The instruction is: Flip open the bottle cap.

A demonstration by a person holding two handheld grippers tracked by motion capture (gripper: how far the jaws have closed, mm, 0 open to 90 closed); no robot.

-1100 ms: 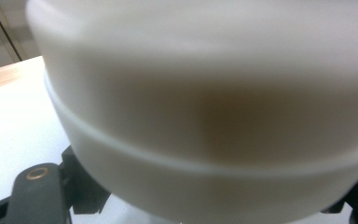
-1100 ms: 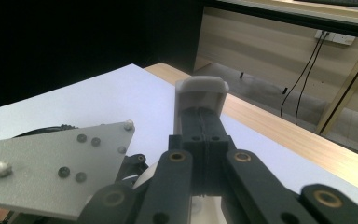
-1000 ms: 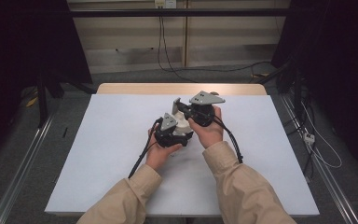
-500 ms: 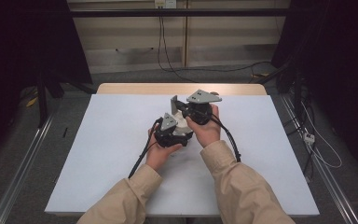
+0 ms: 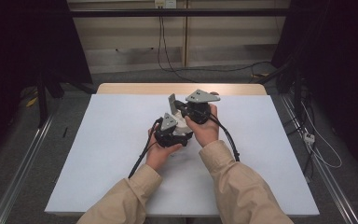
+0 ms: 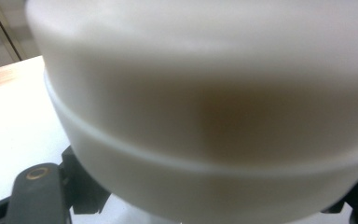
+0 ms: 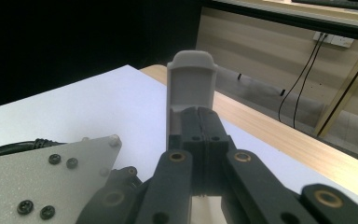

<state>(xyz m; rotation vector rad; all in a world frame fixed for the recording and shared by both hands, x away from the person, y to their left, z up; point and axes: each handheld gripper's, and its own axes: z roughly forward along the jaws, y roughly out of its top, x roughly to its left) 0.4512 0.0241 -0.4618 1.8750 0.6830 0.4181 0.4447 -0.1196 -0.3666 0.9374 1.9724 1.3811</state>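
White plastic container (image 6: 205,116) is seen at the very front of the left gripper view, blurred and pale, with a raised ridge running round its wall; it is held above the middle of the white table (image 5: 102,154). In the high view the left gripper (image 5: 173,132) is held in the person's left hand (image 5: 161,151) over the table's centre, and a white body is glimpsed just beside it, between the two grippers. Its jaws are drawn narrow, though what they pinch cannot be told from the pictures. Just to the right and slightly farther back, the right gripper (image 5: 179,106) is held in the right hand (image 5: 204,130). Its jaws are pressed together on a grey flat plastic piece (image 7: 189,88) with a rounded top, which is held upright above the table.
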